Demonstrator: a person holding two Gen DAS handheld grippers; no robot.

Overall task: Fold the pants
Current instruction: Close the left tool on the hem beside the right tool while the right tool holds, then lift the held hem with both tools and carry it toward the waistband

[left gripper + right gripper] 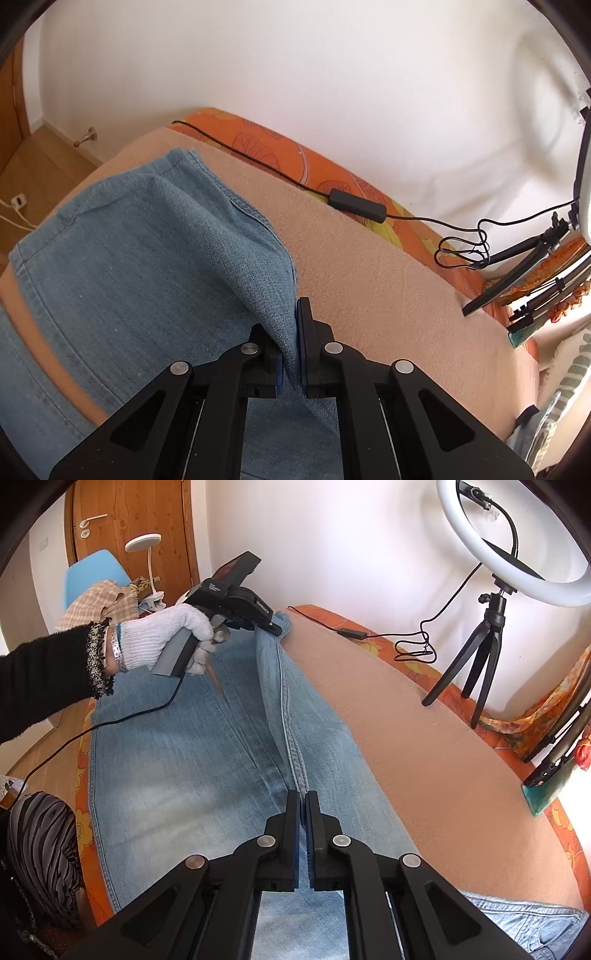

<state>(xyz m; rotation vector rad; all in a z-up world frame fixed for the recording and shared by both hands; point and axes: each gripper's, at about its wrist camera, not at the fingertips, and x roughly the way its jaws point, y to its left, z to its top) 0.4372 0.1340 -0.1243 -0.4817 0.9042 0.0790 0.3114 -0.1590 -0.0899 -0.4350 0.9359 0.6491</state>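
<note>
Light blue jeans [192,760] lie along a beige blanket [424,738] on the bed. My right gripper [303,801] is shut on the jeans' inner seam, near the crotch end. My left gripper [293,317] is shut on a lifted fold of a jeans leg [155,240] near the hem. In the right wrist view the left gripper [273,627] shows at the far end, held by a white-gloved hand [162,642], pinching the leg end.
A ring light [517,542] on a black tripod [480,664] stands on the bed's far side with its black cable and inline box [358,201]. An orange patterned sheet [277,147] edges the bed by a white wall. A wooden door [133,528] and blue chair [92,576] stand behind.
</note>
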